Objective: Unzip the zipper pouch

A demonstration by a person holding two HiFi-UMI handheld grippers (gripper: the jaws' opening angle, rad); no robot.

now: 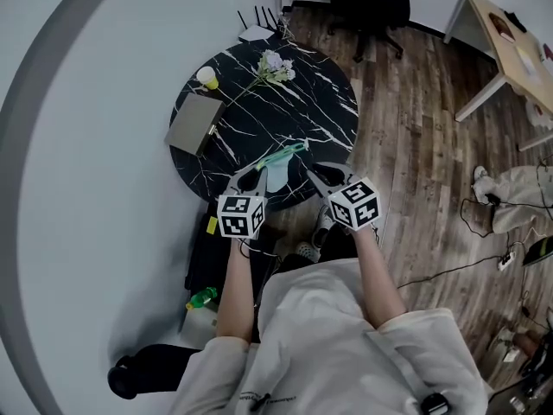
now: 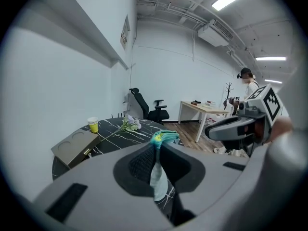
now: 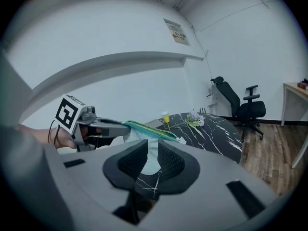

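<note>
1. Teal zipper pouch [image 1: 278, 164] with a pale fabric body and a green zip along its top edge. It is held up over the near rim of the bench, between the two tools.
2. Left tool [image 1: 251, 178]: jaws narrow and clamped on one end of the pouch. In the left gripper view the pale fabric hangs down between the pads [image 2: 142, 163].
3. Right tool [image 1: 319, 178]: jaws a little apart. The right gripper view shows pouch fabric in line with the gap, but the pads [image 3: 169, 160] are not pressing on it. The zip line runs across just beyond the jaw tips from the left tool.
4. Bench [image 1: 324, 102]: round, black marble with white veins.
5. Yellow cup [image 1: 206, 77]: upright at the far left rim of the bench.
6. Flower sprig [image 1: 275, 66]: pale lilac, lying on the far side of the bench.
7. Flat tan box [image 1: 194, 121]: round recesses in its lid, at the left rim, near the cup.
8. Black office chair [image 1: 373, 9]: on the wood floor [image 1: 415, 171] beyond the bench.
</note>
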